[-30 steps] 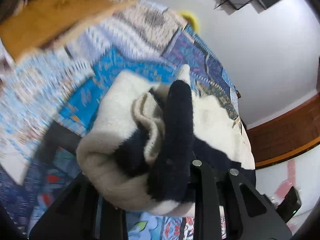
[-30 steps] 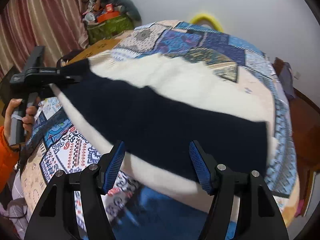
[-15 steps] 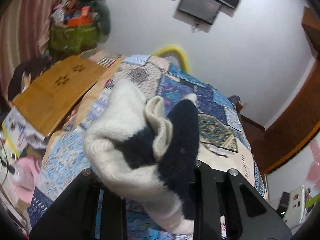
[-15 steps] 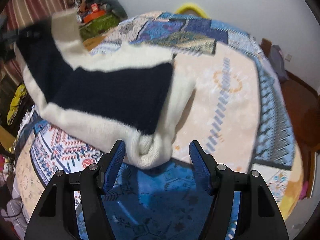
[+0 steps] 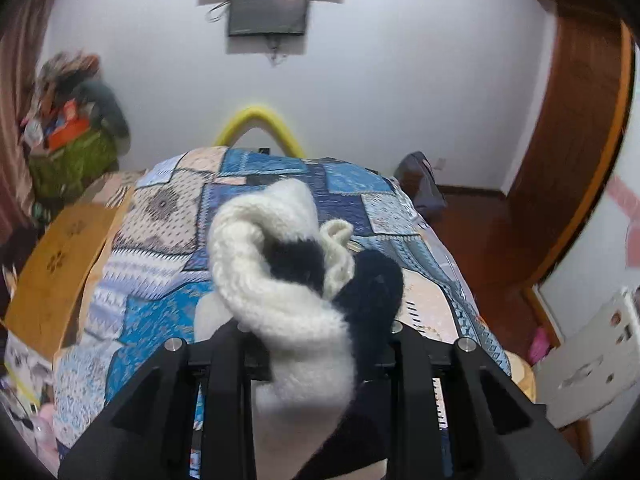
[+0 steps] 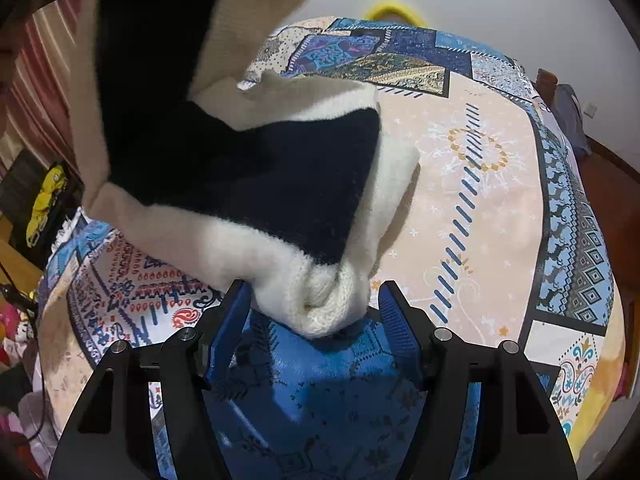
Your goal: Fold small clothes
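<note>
A cream and navy knit sweater (image 6: 240, 168) hangs over the patchwork bedspread (image 6: 500, 200). My left gripper (image 5: 316, 328) is shut on a bunched cream and navy edge of the sweater (image 5: 288, 280) and holds it up above the bed. In the right wrist view the sweater rises to the upper left, and its lower cream corner lies on the bed between my right gripper's (image 6: 312, 312) blue pads (image 6: 394, 316). The right jaws stand wide apart and do not pinch the corner.
The bed fills most of both views. A wooden board (image 5: 56, 276) lies at its left side. A pile of bags (image 5: 72, 120) stands at the far left. A yellow hoop (image 5: 260, 124) leans on the far wall under a screen (image 5: 268, 8).
My left gripper has lifted the sweater edge higher and turned towards the far wall. The sweater has folded over on itself, and its corner has come in between the right pads.
</note>
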`<act>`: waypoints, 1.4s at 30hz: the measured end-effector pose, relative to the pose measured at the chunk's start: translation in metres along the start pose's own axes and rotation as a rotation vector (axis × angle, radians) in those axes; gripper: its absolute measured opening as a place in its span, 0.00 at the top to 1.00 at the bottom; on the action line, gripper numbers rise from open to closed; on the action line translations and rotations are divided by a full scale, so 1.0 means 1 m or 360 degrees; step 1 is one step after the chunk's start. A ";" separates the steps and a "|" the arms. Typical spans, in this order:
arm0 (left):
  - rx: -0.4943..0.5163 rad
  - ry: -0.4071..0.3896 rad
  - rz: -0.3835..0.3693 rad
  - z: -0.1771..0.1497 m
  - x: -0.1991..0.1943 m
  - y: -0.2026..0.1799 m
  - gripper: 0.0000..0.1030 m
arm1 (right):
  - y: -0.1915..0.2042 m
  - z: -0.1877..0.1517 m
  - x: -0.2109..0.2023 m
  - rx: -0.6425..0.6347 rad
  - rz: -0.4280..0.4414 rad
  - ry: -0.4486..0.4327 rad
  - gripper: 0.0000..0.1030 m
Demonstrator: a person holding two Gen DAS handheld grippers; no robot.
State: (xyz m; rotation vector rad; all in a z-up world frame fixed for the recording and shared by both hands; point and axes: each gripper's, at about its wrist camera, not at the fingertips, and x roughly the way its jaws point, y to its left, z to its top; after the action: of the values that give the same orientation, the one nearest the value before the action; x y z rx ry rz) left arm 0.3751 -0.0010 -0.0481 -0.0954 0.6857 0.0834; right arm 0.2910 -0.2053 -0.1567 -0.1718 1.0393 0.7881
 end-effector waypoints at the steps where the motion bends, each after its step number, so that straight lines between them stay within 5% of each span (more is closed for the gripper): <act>1: 0.0045 0.0002 0.0009 -0.004 0.004 -0.009 0.75 | -0.001 0.000 -0.003 0.0011 0.0010 -0.0012 0.39; 6: 0.0303 0.0075 0.0042 -0.046 0.017 -0.044 0.75 | -0.007 -0.005 -0.021 0.0039 0.0016 -0.0062 0.39; 16: 0.0535 0.0369 -0.0134 -0.116 0.009 -0.071 0.65 | -0.021 -0.015 -0.050 0.0072 -0.0053 -0.0118 0.39; 19: 0.0487 0.0391 -0.0225 -0.118 0.000 -0.070 0.53 | -0.024 -0.017 -0.059 0.0091 -0.0076 -0.0149 0.39; 27: 0.0340 0.0326 -0.0414 -0.099 -0.046 -0.049 0.51 | -0.019 -0.005 -0.087 0.0082 -0.0099 -0.0266 0.39; 33: 0.0294 0.0215 -0.0267 -0.080 -0.066 -0.003 0.45 | -0.001 0.021 -0.104 0.0008 -0.0060 -0.0380 0.39; 42: 0.0181 0.0332 -0.0174 -0.072 -0.030 0.066 0.45 | 0.026 0.077 -0.081 -0.0102 0.0046 -0.0403 0.39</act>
State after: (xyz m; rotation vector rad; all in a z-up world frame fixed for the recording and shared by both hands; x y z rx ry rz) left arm 0.2996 0.0550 -0.0890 -0.0321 0.8908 -0.0716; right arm 0.3067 -0.1901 -0.0433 -0.1080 0.7796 0.8464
